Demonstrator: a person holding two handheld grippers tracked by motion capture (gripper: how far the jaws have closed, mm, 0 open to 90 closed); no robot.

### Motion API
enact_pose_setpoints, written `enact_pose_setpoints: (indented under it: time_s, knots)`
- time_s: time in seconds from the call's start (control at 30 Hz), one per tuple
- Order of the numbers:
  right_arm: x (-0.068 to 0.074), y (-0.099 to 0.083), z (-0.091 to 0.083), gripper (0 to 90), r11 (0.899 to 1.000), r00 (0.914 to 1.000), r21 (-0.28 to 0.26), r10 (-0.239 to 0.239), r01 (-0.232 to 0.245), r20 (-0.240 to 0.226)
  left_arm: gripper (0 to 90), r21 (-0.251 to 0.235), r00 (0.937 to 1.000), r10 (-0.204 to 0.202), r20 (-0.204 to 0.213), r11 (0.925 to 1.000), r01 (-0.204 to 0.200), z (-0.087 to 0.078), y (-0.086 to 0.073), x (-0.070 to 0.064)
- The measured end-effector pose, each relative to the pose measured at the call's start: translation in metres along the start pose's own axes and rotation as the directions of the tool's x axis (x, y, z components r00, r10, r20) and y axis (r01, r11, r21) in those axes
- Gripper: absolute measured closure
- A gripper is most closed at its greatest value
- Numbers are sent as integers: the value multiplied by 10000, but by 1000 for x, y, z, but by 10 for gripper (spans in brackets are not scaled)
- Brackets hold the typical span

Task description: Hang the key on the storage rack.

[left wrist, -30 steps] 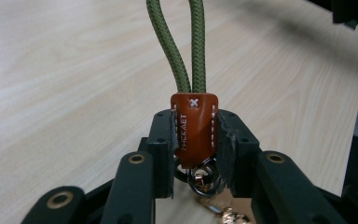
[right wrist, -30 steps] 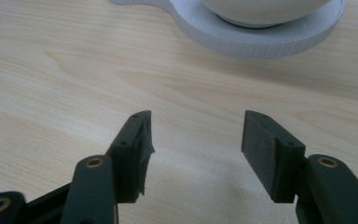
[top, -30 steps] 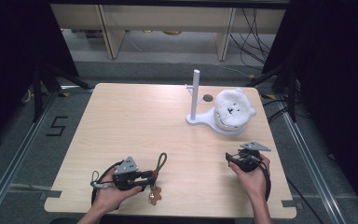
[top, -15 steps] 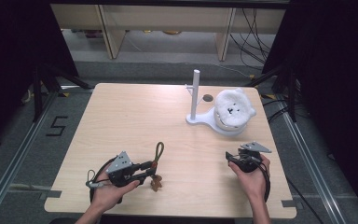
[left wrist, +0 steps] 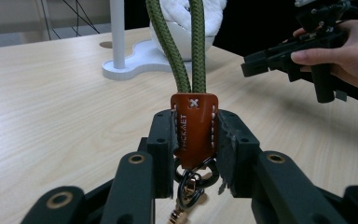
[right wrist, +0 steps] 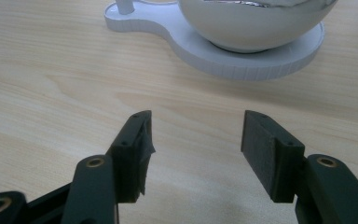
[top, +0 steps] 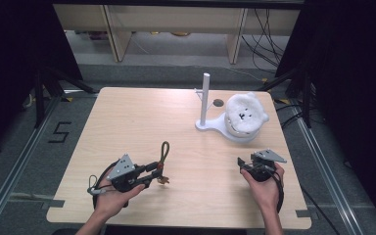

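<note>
While the left hand-held gripper (left wrist: 193,140) is clamped on the brown leather tab (left wrist: 194,128) of a keychain lanyard, its 2 jaws press that tab from either side, and the tab stands upright between them. Above the tab, the loop of green braided cord (left wrist: 186,46) rises away from the jaws; below it, a dark ring and a small gold clasp (left wrist: 189,184) hang down behind the jaw tips. From the high view, the same left hand-held gripper (top: 152,171) sits low over the near part of the tabletop (top: 127,117), with the cord (top: 164,151) stretching ahead of its jaws.

Well ahead of it and off to its right stands a white stand (top: 206,100) with an upright post and a small side peg, its base carrying a white bowl filled with a fluffy white plush (top: 245,115).

To the far side, the right hand-held gripper (right wrist: 193,149) has its jaws spread apart with nothing between them, aimed at bare wood just short of the stand's base (right wrist: 242,60).

My judgement: the pick-up is done, since the lanyard is firmly held. What looks left is carrying it to the stand and hanging the loop on the post or peg, none of which has begun.
</note>
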State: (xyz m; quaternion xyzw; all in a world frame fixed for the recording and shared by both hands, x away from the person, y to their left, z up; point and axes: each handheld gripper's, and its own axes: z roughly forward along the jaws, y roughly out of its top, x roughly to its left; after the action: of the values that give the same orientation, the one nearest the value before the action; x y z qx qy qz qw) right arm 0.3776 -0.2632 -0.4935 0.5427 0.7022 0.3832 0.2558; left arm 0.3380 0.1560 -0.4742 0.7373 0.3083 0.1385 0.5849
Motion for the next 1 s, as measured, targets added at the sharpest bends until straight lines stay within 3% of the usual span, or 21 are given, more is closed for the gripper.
enact_pose_setpoints:
  time_s: [0.17, 0.2, 0.27, 0.37, 0.5, 0.6, 0.9, 0.93, 0.97, 1.0]
  knots:
    - [1, -1, -1, 443, 10000, 9999, -19, 34, -34, -101, 680, -39, 9998, 41, -197, 10000, -42, 0, 2, 3]
    - [5, -1, -3, 442, 9984, 9986, 209, 520, -519, -35, 680, -72, 9997, 42, -224, 10000, -44, 0, 2, 3]
    - [2, -1, -2, 443, 10000, 9999, 64, 71, -71, -74, 680, -243, 9998, 21, -193, 9997, -25, 0, 3, 5]
    - [2, -3, -1, 443, 10000, 10000, 46, -13, 14, -59, 680, -237, 9991, 101, -405, 9997, -110, -2, 5, 6]
    - [4, -4, 0, 449, 9999, 9994, -85, 119, -122, -318, 680, -421, 9980, 223, -594, 9988, -249, -2, 9, 9]
    - [4, -4, 0, 450, 10000, 9998, -95, -26, 24, -172, 680, -642, 9981, 194, -582, 9977, -232, -1, 11, 11]
    - [5, -5, 1, 452, 9993, 9999, -361, -19, 14, -125, 679, -563, 9957, 448, -811, 9972, -495, 4, 19, 11]
    - [8, -5, 1, 452, 9990, 9995, -312, 310, -313, -96, 679, -605, 9957, 470, -801, 9968, -519, 6, 20, 11]
    - [8, -5, 0, 452, 9990, 9992, -282, 345, -350, -199, 679, -706, 9960, 465, -765, 9962, -519, 7, 21, 12]
    - [5, -5, 0, 452, 9994, 9995, -330, 59, -69, -305, 679, -605, 9948, 511, -877, 9966, -565, 7, 22, 12]
